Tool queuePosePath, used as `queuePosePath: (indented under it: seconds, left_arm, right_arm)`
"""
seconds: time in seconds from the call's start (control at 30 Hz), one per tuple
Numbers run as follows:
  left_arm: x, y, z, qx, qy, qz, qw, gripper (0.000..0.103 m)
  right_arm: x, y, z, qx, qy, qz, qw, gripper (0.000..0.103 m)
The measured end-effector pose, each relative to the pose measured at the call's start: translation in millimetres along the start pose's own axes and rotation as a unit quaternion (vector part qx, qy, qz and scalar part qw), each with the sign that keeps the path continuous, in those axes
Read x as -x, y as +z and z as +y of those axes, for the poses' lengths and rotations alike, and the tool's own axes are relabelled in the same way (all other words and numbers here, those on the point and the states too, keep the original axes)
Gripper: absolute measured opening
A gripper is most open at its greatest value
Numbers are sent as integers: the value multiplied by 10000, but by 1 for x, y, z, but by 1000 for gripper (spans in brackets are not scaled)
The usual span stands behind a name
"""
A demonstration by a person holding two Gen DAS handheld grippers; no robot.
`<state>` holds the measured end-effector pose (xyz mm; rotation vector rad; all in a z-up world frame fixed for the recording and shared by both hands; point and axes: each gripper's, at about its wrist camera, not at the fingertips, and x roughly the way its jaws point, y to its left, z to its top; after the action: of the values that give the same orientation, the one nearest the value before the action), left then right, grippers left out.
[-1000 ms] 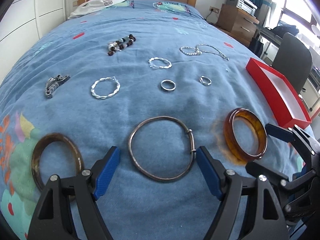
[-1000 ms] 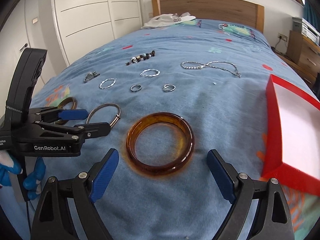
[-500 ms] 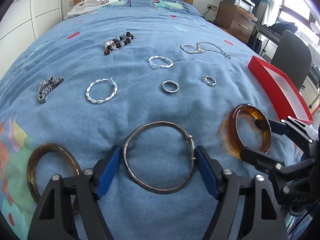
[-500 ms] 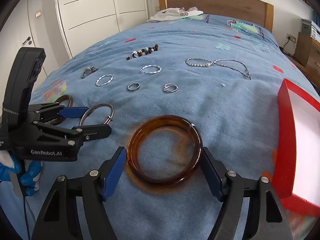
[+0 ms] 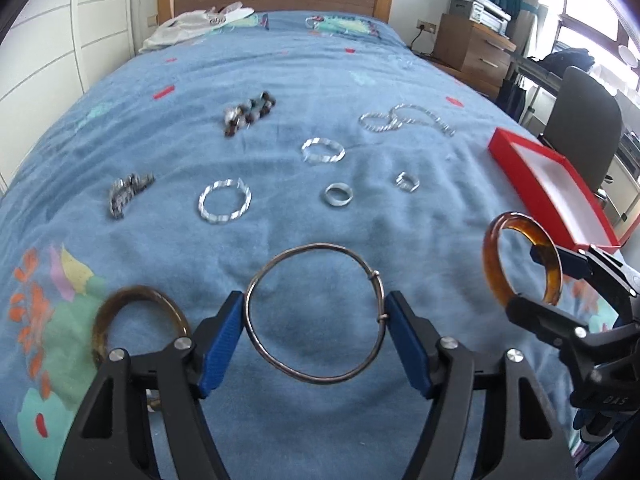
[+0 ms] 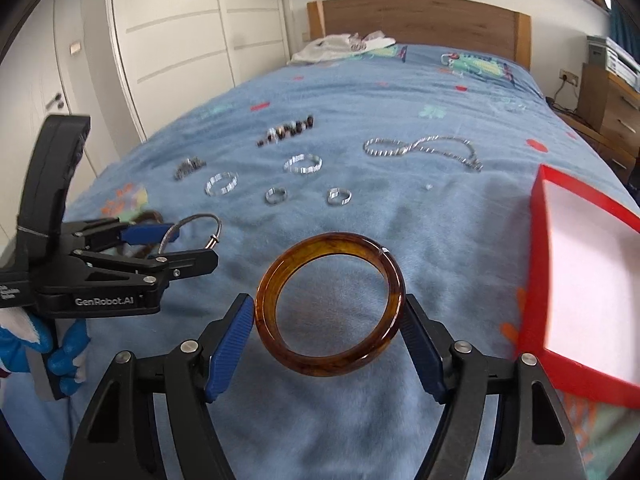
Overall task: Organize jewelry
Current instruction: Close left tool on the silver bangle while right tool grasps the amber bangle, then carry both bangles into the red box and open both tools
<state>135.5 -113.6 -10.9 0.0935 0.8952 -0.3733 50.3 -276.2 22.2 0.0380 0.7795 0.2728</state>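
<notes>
Two bangles are in my tongs at this moment, one in each. From the left wrist camera, my left tongs (image 5: 315,338) are clenched on a thin round silver wire bangle (image 5: 316,314); both blue pads (image 5: 222,344) press against its rim, and it hangs a little above the blue bed cover (image 5: 280,80). These tongs have just been closing on it. Beside them on the left, a dark brown bangle (image 5: 136,320) lies on the cover. Farther away lie two twisted silver bracelets (image 5: 225,201), two small silver rings (image 5: 338,194), a beaded bracelet (image 5: 249,113), a grey chain bracelet (image 5: 127,192) and a silver necklace (image 5: 404,119). On the right I see a red open box with white inside (image 5: 516,162), and near it my right tongs (image 5: 538,278) with an amber piece.

From the right wrist camera, my right tongs (image 6: 329,330) grip a thick amber-brown translucent bangle (image 6: 330,308), pads on both its sides, lifted from the bed cover (image 6: 400,92). Their jaws also have just been closing. The red box (image 6: 538,248) is just to the right. At the left my left tongs (image 6: 178,246) hold the wire bangle (image 6: 192,229), and a hand in a blue glove (image 6: 60,348) carries them.
</notes>
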Motion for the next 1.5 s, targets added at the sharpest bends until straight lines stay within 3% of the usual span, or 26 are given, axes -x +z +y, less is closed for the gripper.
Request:
queuePosePath:
  seconds: [0.17,0.33,0.43,0.6,0.8,1.1,1.27,1.5]
  left_arm:
    - [20,21,-35,-346,-334,-171,9987,69]
    - [26,45,-99,-724,-921,-271,9927,69]
    - [18,61,-148,-925,-1312,-252,9867,69]
    - [-6,76,-213,-1342,-1644,-143,9771,69]
    - [-47,83,-263,-2064,-1621,244,9646,69]
    - [-74,65,-292,-2947,-1712,755,9371,69]
    - [-83,58,-291,-2983,-1789,917,9331,69]
    - [-91,56,-289,-2994,-1804,958,9320,70]
  right_arm:
    - [41,1,-16,-245,-94,-295,9992,73]
    - [84,-1,-75,-475,-456,-332,9973,73]
    - [98,-3,-115,-493,-667,-218,9963,73]
    - [103,-4,-175,-365,-728,155,9966,73]
    - [92,-6,-221,1,-655,585,9961,73]
    - [72,-17,-230,880,-244,1272,9877,73]
    - [51,-14,-232,1135,-157,1854,9760,73]
    - [33,-12,-229,1379,-250,2306,9629,73]
